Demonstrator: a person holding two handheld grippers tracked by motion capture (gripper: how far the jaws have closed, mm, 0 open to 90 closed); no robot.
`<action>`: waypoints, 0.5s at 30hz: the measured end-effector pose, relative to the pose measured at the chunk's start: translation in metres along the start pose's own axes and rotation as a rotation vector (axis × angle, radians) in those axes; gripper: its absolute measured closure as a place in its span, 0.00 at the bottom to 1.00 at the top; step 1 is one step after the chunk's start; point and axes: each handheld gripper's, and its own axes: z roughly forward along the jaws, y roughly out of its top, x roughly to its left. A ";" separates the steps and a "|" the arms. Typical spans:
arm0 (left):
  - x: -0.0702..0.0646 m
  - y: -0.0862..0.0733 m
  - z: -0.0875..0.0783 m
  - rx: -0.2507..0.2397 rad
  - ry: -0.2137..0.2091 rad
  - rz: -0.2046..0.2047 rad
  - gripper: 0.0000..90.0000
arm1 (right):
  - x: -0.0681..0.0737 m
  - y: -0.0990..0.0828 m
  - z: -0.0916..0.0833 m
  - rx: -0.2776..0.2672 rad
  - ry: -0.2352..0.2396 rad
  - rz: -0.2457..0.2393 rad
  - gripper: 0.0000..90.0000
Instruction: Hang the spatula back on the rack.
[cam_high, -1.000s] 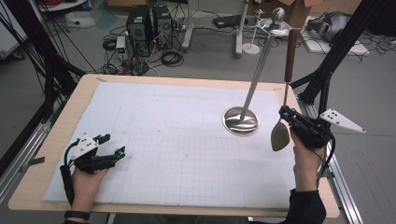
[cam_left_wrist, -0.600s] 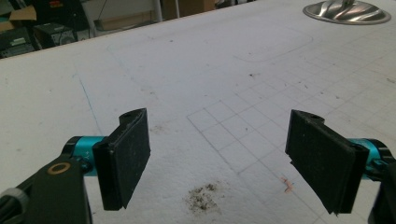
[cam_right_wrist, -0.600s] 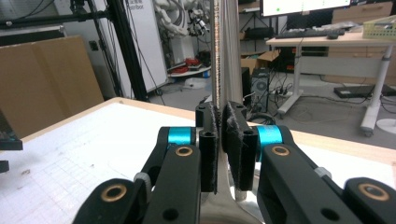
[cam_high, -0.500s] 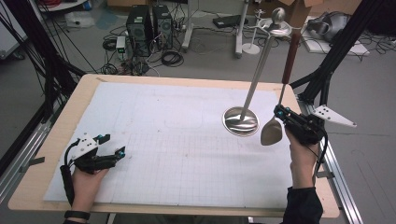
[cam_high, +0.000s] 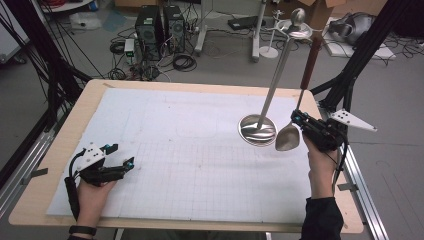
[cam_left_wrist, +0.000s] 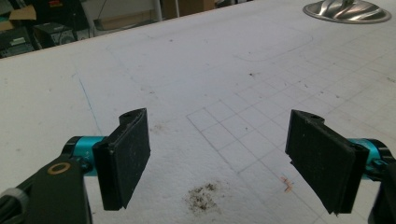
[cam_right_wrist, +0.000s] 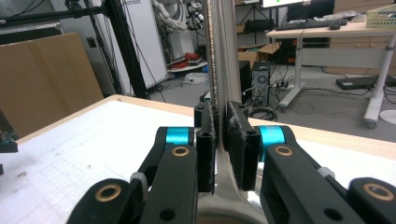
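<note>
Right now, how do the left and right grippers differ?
The left gripper rests low on the white mat with its jaws wide open and empty; the right gripper is raised near the table's right edge, jaws shut on a ladle held upright. Both have black pads and teal collars.

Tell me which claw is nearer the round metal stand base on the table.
Right. The right claw holds a ladle just beside the stand base, toward the table's right edge. The left claw rests far across the mat at the near-left corner, open.
</note>
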 end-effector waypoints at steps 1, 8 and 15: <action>0.000 0.000 0.000 -0.001 0.000 -0.001 0.25 | 0.000 0.000 0.000 0.001 -0.001 -0.001 0.91; 0.000 0.000 0.000 0.000 0.001 0.000 0.25 | -0.003 0.001 0.003 0.002 -0.013 0.007 0.90; 0.000 0.000 0.000 0.001 0.001 0.001 0.25 | -0.005 0.001 0.005 -0.011 -0.026 0.021 0.87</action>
